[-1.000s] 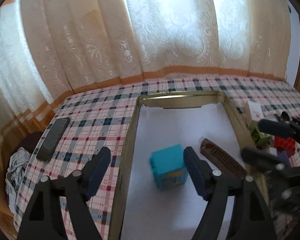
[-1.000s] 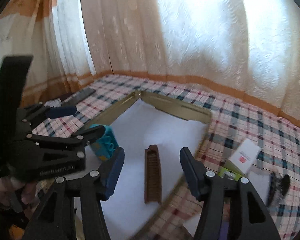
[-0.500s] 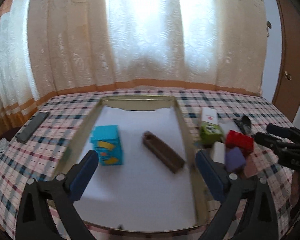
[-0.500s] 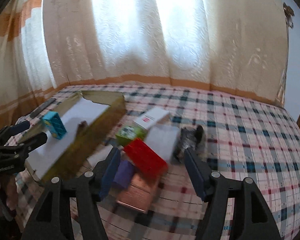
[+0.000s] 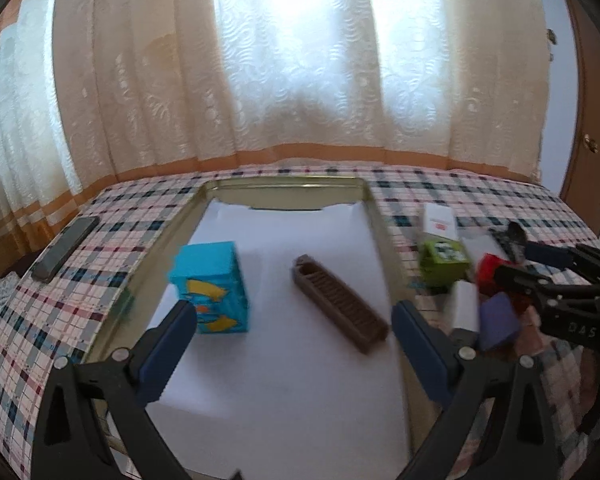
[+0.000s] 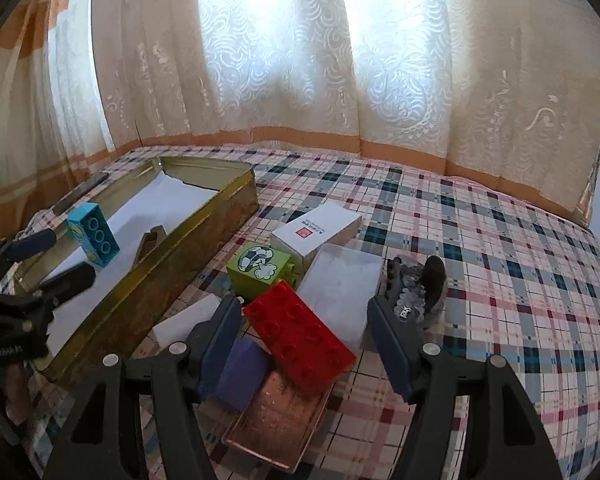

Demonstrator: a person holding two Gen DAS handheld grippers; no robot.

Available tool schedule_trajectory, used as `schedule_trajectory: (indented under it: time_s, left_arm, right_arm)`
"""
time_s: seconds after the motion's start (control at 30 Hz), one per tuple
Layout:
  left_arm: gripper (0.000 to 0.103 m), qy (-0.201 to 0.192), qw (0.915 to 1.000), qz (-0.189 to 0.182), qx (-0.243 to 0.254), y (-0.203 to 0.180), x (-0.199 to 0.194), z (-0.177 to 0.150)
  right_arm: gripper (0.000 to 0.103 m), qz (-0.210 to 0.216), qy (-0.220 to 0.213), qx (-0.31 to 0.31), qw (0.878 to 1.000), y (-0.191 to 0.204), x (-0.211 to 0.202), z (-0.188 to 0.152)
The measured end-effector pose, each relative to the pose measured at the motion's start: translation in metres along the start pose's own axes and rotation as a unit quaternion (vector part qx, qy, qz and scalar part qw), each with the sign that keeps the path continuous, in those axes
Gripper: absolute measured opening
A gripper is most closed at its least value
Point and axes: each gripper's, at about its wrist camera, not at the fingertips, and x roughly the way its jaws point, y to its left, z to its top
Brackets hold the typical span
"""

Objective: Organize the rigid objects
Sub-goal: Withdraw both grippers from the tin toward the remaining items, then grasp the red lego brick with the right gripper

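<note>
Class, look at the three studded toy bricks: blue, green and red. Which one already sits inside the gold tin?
The blue brick. It stands on the white liner inside the gold tin, while the green brick and red brick lie outside on the checked cloth.

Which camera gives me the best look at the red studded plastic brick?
The right wrist view: the red studded plastic brick lies whole and sharp between its fingers. The left wrist view shows only a blurred red corner behind the right gripper.

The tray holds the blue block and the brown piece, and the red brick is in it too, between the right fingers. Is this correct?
Not quite: the red brick lies outside the tray, on the tablecloth, as the right wrist view shows. The rest is correct.
</note>
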Motion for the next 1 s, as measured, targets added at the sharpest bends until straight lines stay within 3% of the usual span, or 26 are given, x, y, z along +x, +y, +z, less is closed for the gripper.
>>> schedule_trajectory:
  time_s: [0.13,0.33,0.5,0.57,0.73,0.9,1.0]
  left_arm:
    - [0.100,-0.005,1.0000,0.004,-0.004,0.011,0.001,0.003]
    - [0.100,-0.008,0.9996,0.026,0.006,0.017,0.007,0.008]
    - [0.100,-0.017,0.9994,0.024,-0.021,0.020,-0.001,0.007]
    - [0.100,-0.026,0.9994,0.013,-0.020,0.010,-0.010,0.006]
    - [0.100,-0.052,0.9976,-0.029,0.036,-0.043,-0.034,0.000]
    - [0.100,-0.031,0.9944,-0.060,0.082,-0.091,-0.026,-0.009]
    - [0.094,-0.019,0.9929,-0.073,0.092,-0.108,-0.020,-0.011]
  right_arm:
    - [0.066,0.015,0.018,0.006,1.000,-0.002,0.008,-0.001]
    - [0.040,0.041,0.029,0.015,0.999,-0.004,0.011,-0.003]
    - [0.036,0.037,0.020,0.007,0.999,-0.003,0.005,-0.005]
    - [0.034,0.028,0.010,0.014,0.999,-0.005,0.000,-0.007]
    - [0.034,0.010,-0.012,0.051,0.999,-0.022,-0.019,-0.016]
    - [0.034,-0.016,-0.010,0.067,0.998,-0.037,-0.033,-0.030]
    - [0.034,-0.035,-0.007,0.068,0.997,-0.044,-0.040,-0.036]
